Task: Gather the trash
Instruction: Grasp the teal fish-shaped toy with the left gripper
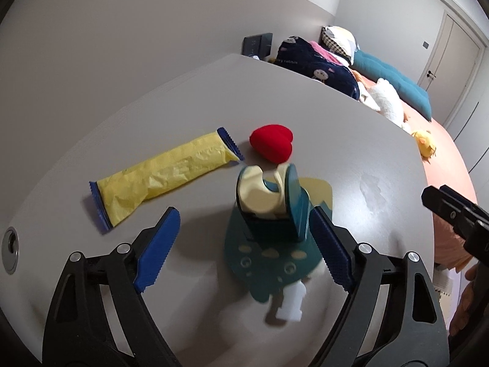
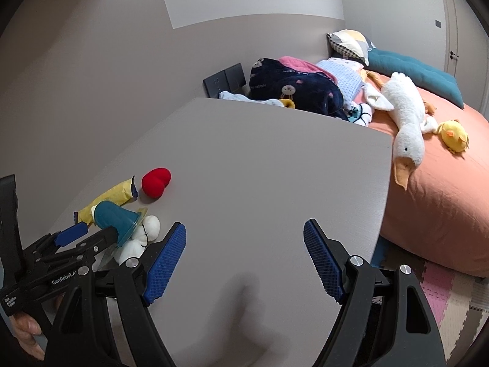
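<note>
A teal jelly cup (image 1: 269, 205) with cream contents lies tipped on the grey table (image 1: 366, 140), over its peeled teal lid (image 1: 269, 260). My left gripper (image 1: 244, 249) stands open around it: the right pad is close beside the cup and the left pad well clear of it. A white lumpy thing (image 1: 290, 302) lies just below the lid. A crumpled yellow wrapper (image 1: 162, 174) with blue ends and a red heart-shaped thing (image 1: 272, 143) lie farther back. My right gripper (image 2: 244, 261) hangs open over bare table, to the right of the cup (image 2: 114, 218).
The table's right edge (image 2: 388, 183) borders a bed with an orange sheet (image 2: 443, 202), a white plush goose (image 2: 406, 122), a yellow chick (image 2: 454, 136) and piled blankets (image 2: 293, 88). Foam mats (image 2: 449, 293) cover the floor. A cable hole (image 1: 10, 244) sits at the table's left.
</note>
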`<state>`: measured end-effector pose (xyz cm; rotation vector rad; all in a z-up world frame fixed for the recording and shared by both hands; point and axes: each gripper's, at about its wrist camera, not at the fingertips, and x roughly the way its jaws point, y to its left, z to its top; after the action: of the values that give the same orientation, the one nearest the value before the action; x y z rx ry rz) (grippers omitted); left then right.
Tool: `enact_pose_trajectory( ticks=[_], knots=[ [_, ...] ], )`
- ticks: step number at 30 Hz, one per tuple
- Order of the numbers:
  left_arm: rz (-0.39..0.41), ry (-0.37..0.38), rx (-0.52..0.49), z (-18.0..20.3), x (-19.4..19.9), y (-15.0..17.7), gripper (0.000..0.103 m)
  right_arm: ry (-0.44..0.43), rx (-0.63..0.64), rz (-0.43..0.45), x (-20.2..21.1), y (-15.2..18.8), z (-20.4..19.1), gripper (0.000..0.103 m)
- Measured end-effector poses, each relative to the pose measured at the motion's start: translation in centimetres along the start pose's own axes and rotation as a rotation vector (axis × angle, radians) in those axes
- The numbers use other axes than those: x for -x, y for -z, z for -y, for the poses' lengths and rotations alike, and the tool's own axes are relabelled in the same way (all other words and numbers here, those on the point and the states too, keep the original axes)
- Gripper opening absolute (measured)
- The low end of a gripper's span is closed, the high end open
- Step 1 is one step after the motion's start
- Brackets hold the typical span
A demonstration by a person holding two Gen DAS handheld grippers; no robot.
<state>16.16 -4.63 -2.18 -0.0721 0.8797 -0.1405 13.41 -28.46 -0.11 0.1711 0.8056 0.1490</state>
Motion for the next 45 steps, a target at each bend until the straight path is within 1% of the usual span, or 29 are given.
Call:
enact_pose_trajectory(
  ticks=[2, 4, 5, 6, 7, 8, 9, 10, 12, 15, 19, 29, 35, 41, 42, 43, 44, 45],
  knots=[
    [-0.001, 0.003, -0.004, 0.0, -0.3, -0.2, 0.084, -0.001, 0.001, -0.004, -0.4, -0.1, -0.2, 0.08],
    [-0.003, 0.002, -0.008, 0.0, -0.4, -0.2, 0.081, 0.0, 0.006, -0.009, -0.8, -0.2, -0.5, 0.08],
    [-0.007, -0.001, -0.013, 0.0, -0.7, -0.3, 0.076, 0.0, 0.008, -0.01, -0.9, -0.2, -0.6, 0.08],
    [-0.013, -0.001, -0.016, -0.1, -0.9, -0.4, 0.067, -0.001, 0.01, -0.012, -1.0, -0.1, -0.7, 0.08],
    [-0.017, 0.004, -0.014, -0.1, -1.1, -0.4, 0.061, -0.002, 0.012, -0.014, -1.2, -0.2, -0.8, 0.08],
    [-0.023, 0.012, -0.008, -0.2, -1.2, -0.4, 0.05, -0.003, 0.013, -0.016, -1.3, -0.1, -0.9, 0.08],
    [-0.029, 0.018, -0.002, -0.4, -1.4, -0.5, 0.042, -0.003, 0.014, -0.018, -1.5, -0.1, -1.1, 0.08],
    [-0.031, 0.023, 0.005, -0.6, -1.5, -0.5, 0.039, -0.006, 0.015, -0.02, -1.6, -0.1, -1.3, 0.08],
    [-0.022, 0.005, 0.013, -1.0, -1.5, -0.5, 0.036, -0.011, 0.019, -0.023, -1.8, -0.1, -1.6, 0.08],
    [0.006, -0.037, 0.017, -1.5, -0.6, -0.4, 0.035, -0.023, 0.027, -0.029, -2.0, 0.0, -2.4, 0.08],
    [0.04, -0.07, 0.02, -2.4, 0.8, -0.4, 0.035, -0.042, 0.047, -0.037, -2.3, 0.2, -3.9, 0.08],
    [0.056, -0.099, 0.03, -4.9, 2.6, 0.3, 0.035, -0.079, 0.106, -0.087, -3.7, 1.3, -8.3, 0.08],
    [0.071, -0.1, 0.069, -6.6, 3.7, 0.3, 0.035, -0.074, 0.129, -0.119, -4.8, 1.9, -10.2, 0.08],
    [0.084, -0.1, 0.084, -7.0, 4.2, 0.3, 0.035, -0.025, 0.178, -0.149, -5.9, 2.2, -11.7, 0.08],
    [0.086, -0.098, 0.085, -7.1, 4.3, 0.2, 0.035, -0.019, 0.186, -0.154, -6.1, 2.3, -11.9, 0.078],
    [0.087, -0.097, 0.085, -7.1, 4.3, 0.2, 0.035, -0.016, 0.196, -0.156, -6.2, 2.4, -12.1, 0.074],
    [0.088, -0.097, 0.086, -7.1, 4.4, 0.2, 0.035, -0.019, 0.203, -0.16, -6.3, 2.4, -12.2, 0.062],
    [0.088, -0.095, 0.086, -7.1, 4.4, 0.3, 0.035, -0.04, 0.205, -0.17, -6.4, 2.5, -12.3, 0.049]
  ],
)
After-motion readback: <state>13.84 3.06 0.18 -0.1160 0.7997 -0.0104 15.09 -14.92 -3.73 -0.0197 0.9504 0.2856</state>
